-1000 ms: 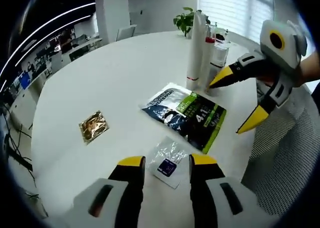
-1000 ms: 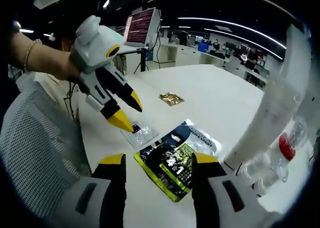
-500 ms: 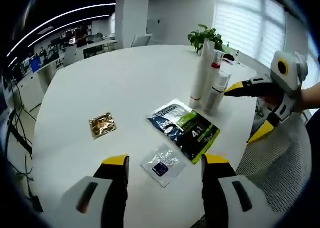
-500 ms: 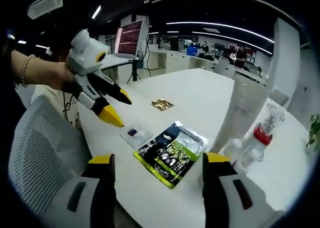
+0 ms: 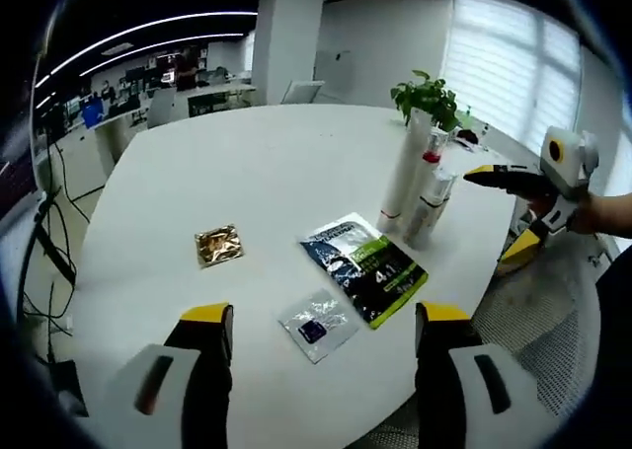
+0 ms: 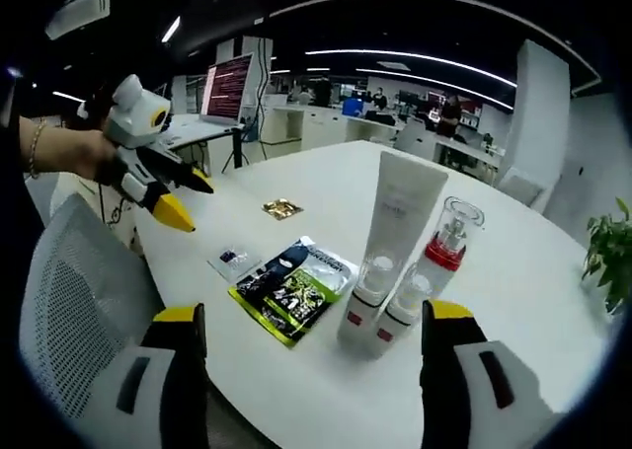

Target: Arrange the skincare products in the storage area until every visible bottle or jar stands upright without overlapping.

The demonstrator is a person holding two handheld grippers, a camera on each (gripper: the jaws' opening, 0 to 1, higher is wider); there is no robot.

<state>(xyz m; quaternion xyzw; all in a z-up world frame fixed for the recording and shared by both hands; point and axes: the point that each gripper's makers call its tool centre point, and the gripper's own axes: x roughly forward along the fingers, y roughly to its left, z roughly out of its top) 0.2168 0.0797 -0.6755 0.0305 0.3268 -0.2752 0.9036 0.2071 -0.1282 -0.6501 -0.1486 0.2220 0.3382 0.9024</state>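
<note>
I've just pulled both grippers back, so the worktop (image 6: 553, 271) looks smaller. Left gripper (image 5: 323, 321) and right gripper (image 6: 311, 321) have fingers wide apart, holding nothing. Tube (image 6: 395, 232) and bottle (image 6: 430, 266) stand upright mid-worktop, touching, sachets (image 6: 291, 293) flat beside them. Looks about done to me.

Both views are bright and fairly sharp at the centre. Daylight pours through the blinds (image 5: 513, 44) at far right, whitening the table (image 5: 247, 163). Ceiling strip lights (image 6: 415, 56) streak the dim office beyond. Shadows are soft. Fisheye bending curves everything near the edges.
</note>
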